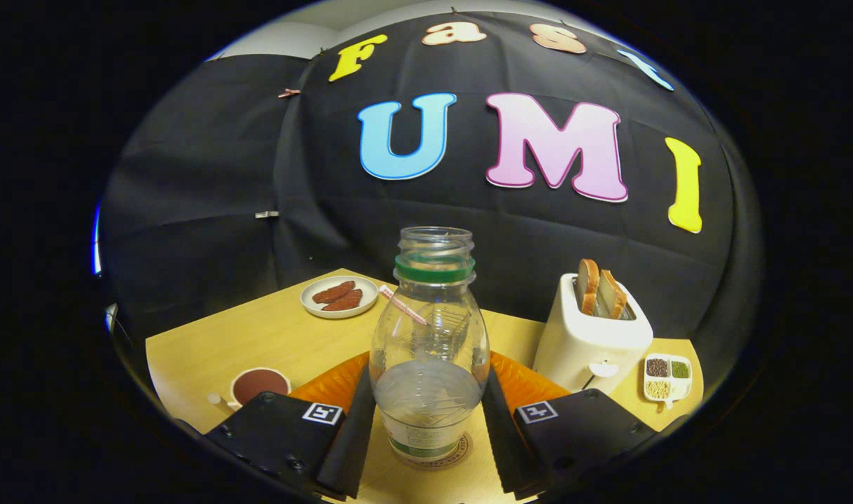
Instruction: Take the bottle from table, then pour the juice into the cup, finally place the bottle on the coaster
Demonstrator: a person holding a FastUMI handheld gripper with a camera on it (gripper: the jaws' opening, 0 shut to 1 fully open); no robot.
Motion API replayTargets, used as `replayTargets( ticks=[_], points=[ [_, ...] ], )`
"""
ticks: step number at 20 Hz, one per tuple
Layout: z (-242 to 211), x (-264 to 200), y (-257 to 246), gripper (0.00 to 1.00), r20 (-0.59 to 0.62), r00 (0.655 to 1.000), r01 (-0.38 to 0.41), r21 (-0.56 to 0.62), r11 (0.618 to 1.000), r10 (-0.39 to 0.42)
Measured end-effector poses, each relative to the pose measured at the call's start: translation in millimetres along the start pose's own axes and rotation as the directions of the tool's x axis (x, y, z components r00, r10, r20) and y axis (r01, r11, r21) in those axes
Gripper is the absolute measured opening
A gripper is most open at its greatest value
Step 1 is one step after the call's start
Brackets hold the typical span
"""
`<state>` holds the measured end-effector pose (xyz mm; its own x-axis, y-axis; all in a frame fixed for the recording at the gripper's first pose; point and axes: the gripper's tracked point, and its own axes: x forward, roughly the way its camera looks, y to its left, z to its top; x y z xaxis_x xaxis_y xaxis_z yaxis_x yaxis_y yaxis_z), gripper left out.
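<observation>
The gripper (430, 427) flanks a clear bottle (428, 350) standing upright on a round coaster (461, 448) — whether its fingers press the glass, I cannot tell. At ten o'clock a cup (258, 385) sits near the table (258, 336) edge. At two o'clock a toaster (591, 343) crowds close — bare wood between.

toaster (589, 343) (bread in it), sausage plate (339, 296), spice dish (667, 378)
</observation>
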<state>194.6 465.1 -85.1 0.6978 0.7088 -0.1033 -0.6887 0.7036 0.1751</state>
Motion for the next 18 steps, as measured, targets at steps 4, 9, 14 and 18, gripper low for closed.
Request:
replayTargets(
  ticks=[4, 9, 14, 18],
  points=[
    [-20.9, 11.2, -5.6, 0.76, -0.006, 1.0, 0.019, 0.017, 1.0, -0.019],
    [-30.4, 18.6, -5.0, 0.76, -0.005, 1.0, 0.024, 0.02, 1.0, -0.024],
    [-31.5, 13.5, -0.7, 0.79, 0.002, 1.0, 0.021, -0.02, 1.0, -0.021],
    [-34.1, 10.3, -1.6, 0.81, -0.009, 1.0, 0.018, -0.014, 1.0, -0.018]
  ],
)
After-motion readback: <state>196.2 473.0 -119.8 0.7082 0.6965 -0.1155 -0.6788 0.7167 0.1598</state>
